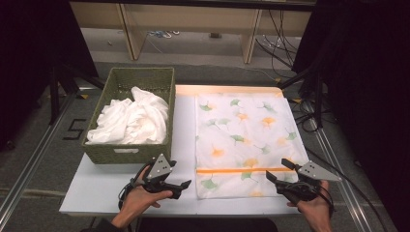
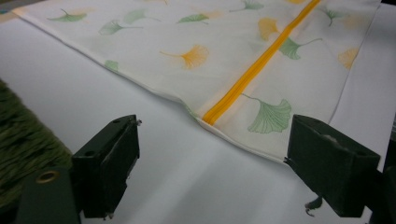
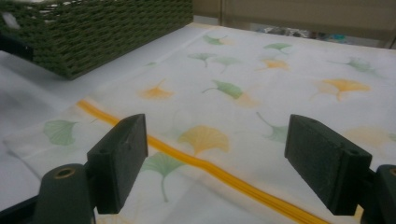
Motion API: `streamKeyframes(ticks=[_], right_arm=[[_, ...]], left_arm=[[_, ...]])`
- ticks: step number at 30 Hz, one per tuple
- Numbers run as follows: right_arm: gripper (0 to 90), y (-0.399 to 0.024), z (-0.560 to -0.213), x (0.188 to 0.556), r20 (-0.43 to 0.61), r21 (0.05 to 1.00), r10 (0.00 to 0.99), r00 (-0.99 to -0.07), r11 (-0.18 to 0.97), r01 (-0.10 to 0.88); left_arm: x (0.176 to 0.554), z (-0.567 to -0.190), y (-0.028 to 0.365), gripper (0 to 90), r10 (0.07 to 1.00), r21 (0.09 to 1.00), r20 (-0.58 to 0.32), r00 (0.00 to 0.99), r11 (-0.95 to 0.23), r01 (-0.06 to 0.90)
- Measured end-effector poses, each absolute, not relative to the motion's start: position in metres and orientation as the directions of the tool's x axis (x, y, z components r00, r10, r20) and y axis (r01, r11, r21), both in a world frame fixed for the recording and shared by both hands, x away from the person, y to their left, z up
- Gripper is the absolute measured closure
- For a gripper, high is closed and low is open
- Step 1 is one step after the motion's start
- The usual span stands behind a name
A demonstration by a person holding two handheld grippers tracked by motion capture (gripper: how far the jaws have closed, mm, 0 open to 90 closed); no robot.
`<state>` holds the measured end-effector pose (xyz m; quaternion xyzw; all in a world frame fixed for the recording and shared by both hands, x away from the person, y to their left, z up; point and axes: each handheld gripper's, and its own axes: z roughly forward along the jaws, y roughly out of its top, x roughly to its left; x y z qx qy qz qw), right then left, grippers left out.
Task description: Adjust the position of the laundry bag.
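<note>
Left gripper (image 1: 186, 184): jaws parted and empty, held low over bare tabletop at lower centre-left of the high view, pointing toward the near left corner of the pillowcase.
Right gripper (image 1: 274, 170): jaws parted and empty, at lower right of the high view, over the near right part of the pillowcase.
Pillowcase (image 1: 246, 140): white cloth printed with green and orange ginkgo leaves, spread flat across the right half of the tabletop.
Zipper (image 1: 244, 170): orange strip crossing the pillowcase near its near edge, running between the two grippers.
Tabletop (image 1: 96, 191): white, bare at lower left.
Basket (image 1: 159, 77): green woven, at left of the tabletop, just beside the pillowcase.
White cloth (image 1: 130, 118): crumpled, heaped inside the basket.
</note>
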<state>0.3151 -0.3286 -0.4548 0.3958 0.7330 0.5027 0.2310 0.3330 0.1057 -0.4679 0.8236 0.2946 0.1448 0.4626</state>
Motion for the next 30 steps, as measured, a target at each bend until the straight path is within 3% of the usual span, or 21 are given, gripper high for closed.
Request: streamKeyframes(ticks=[3,4,8,11,14,16,19,21,23,25,26,27,28,30], right_arm=[[22.6,-0.332,-0.455,0.316,0.086,0.924,0.826,-0.557,0.144,0.356],[22.9,-0.339,-0.457,0.32,0.046,0.94,0.825,-0.563,0.155,0.303],[23.1,-0.348,-0.455,0.319,0.022,0.933,0.853,-0.521,0.17,0.318],[23.7,-0.348,-0.457,0.321,0.066,0.939,0.847,-0.528,0.127,0.32],[23.9,-0.347,-0.458,0.318,0.062,0.917,0.857,-0.511,0.153,0.368],[23.9,-0.349,-0.456,0.319,0.014,0.919,0.851,-0.525,0.196,0.343],[23.9,-0.345,-0.458,0.319,0.061,0.917,0.844,-0.532,0.163,0.365],[23.9,-0.347,-0.458,0.319,0.031,0.916,0.848,-0.529,0.187,0.355],[24.1,-0.347,-0.458,0.321,0.018,0.916,0.846,-0.533,0.2,0.348],[24.7,-0.345,-0.459,0.32,0.067,0.909,0.84,-0.538,0.171,0.38],[26.2,-0.348,-0.458,0.321,0.009,0.915,0.846,-0.532,0.208,0.346],[26.4,-0.345,-0.46,0.322,0.068,0.92,0.839,-0.539,0.156,0.359],[27.5,-0.348,-0.458,0.321,0.029,0.916,0.847,-0.53,0.19,0.353],[30.9,-0.348,-0.458,0.321,0.061,0.912,0.852,-0.52,0.164,0.376]], left_arm=[[0.338,-0.471,0.1,19.2,0.599,0.829,-0.029,0.8,-0.433,0.355],[0.342,-0.476,0.092,20.6,0.593,0.814,-0.045,0.804,-0.445,0.373],[0.351,-0.487,0.075,21.9,0.586,0.782,-0.063,0.808,-0.475,0.404],[0.356,-0.494,0.063,22.9,0.58,0.761,-0.044,0.814,-0.508,0.403],[0.358,-0.498,0.055,23.6,0.587,0.746,-0.036,0.809,-0.523,0.413],[0.359,-0.498,0.054,24.2,0.59,0.744,-0.028,0.807,-0.527,0.411],[0.363,-0.5,0.05,24.3,0.592,0.747,-0.031,0.805,-0.522,0.413],[0.366,-0.501,0.047,24.8,0.594,0.749,-0.018,0.804,-0.524,0.404],[0.369,-0.5,0.044,31.0,0.588,0.757,0.007,0.809,-0.531,0.38],[0.367,-0.501,0.041,38.7,0.604,0.765,-0.027,0.796,-0.5,0.406],[0.369,-0.502,0.04,44.9,0.593,0.779,-0.011,0.805,-0.499,0.378],[0.37,-0.501,0.04,51.8,0.587,0.78,-0.001,0.81,-0.506,0.368],[0.371,-0.501,0.039,57.5,0.591,0.78,0.005,0.807,-0.507,0.367],[0.372,-0.5,0.038,67.6,0.597,0.778,-0.018,0.802,-0.496,0.386]])
